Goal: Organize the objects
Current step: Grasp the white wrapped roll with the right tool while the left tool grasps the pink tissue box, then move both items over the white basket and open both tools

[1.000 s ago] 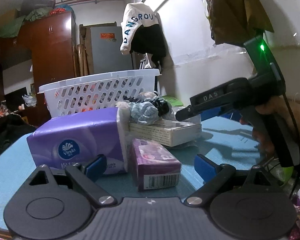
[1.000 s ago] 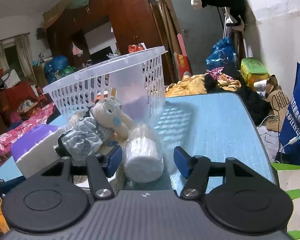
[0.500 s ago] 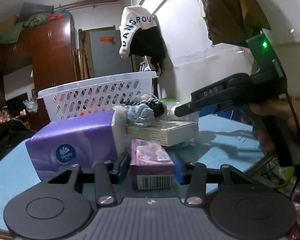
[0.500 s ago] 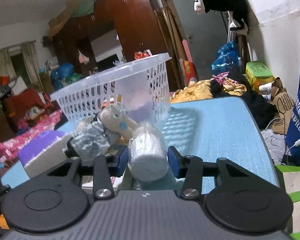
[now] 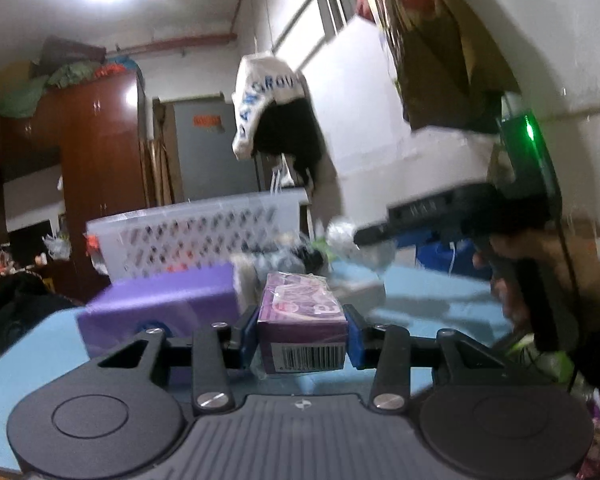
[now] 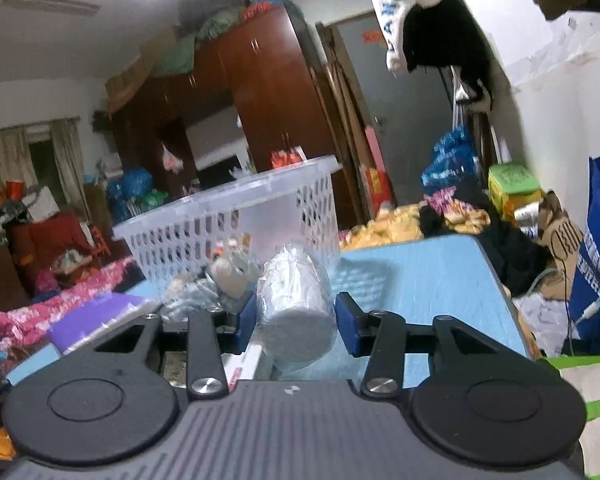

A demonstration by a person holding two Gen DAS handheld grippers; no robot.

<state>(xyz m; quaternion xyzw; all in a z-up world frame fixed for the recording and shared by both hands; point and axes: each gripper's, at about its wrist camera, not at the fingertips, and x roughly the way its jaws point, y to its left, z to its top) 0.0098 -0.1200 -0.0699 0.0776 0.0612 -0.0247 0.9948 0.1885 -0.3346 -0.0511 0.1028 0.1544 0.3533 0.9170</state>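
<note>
**Both grippers loaded, basket's next**

White basket sits at the blue table's far side. Left gripper clamps the purple box; right gripper pinches the wrapped roll. That slick wrap could slip out mid-carry.

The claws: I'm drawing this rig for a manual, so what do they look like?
Left claw and right claw match: black ribbed body, two round black discs, black link arms with silver screws, blue pads. Seen from the left wrist, the right unit has a green light and a black cable.
</note>
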